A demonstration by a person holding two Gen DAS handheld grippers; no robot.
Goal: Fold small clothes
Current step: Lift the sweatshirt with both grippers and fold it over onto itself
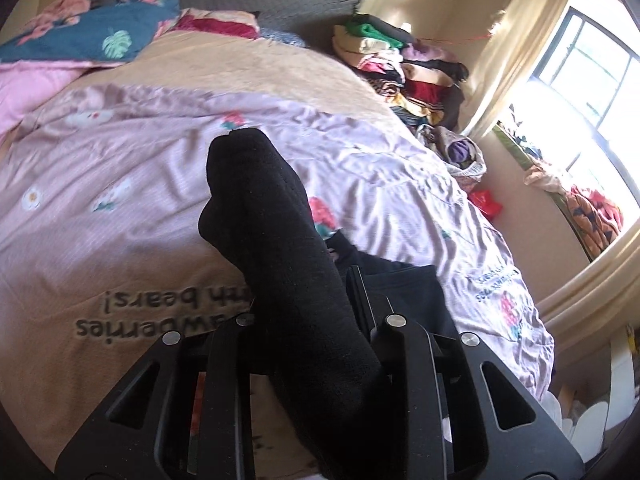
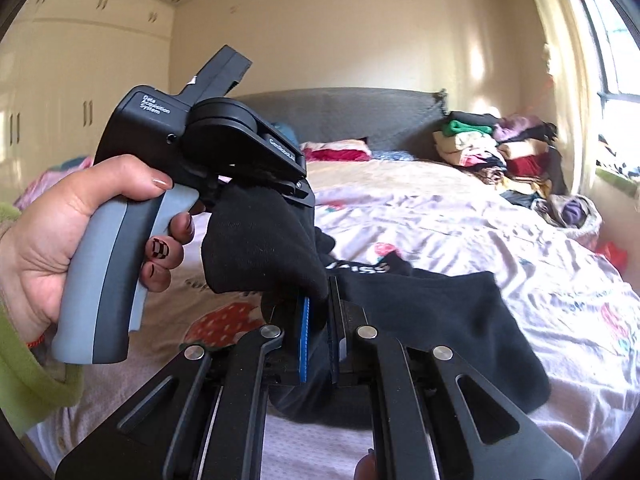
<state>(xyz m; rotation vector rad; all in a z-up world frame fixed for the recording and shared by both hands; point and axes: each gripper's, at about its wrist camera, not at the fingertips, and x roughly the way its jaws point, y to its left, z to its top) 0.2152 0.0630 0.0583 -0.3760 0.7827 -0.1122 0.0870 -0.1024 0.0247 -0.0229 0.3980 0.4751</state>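
Observation:
A black sock [image 1: 272, 232] hangs between my two grippers above the bed. In the left wrist view it drapes over my left gripper [image 1: 316, 304], which is shut on it; its toe end points away from me. In the right wrist view my right gripper [image 2: 318, 300], with blue pads, is shut on the sock's [image 2: 260, 248] lower part. The left gripper's body [image 2: 208, 152] shows there at upper left, held by a hand, clamping the same sock. A second black garment [image 2: 460, 312] lies flat on the bedsheet just under and right of my right gripper.
The bed has a pink printed sheet [image 1: 120, 184] and a grey headboard [image 2: 340, 116]. A pile of folded clothes [image 2: 492, 148] sits at the bed's far right corner. Pillows and a teal blanket [image 1: 100, 28] lie at the head. A window [image 1: 580, 80] is at right.

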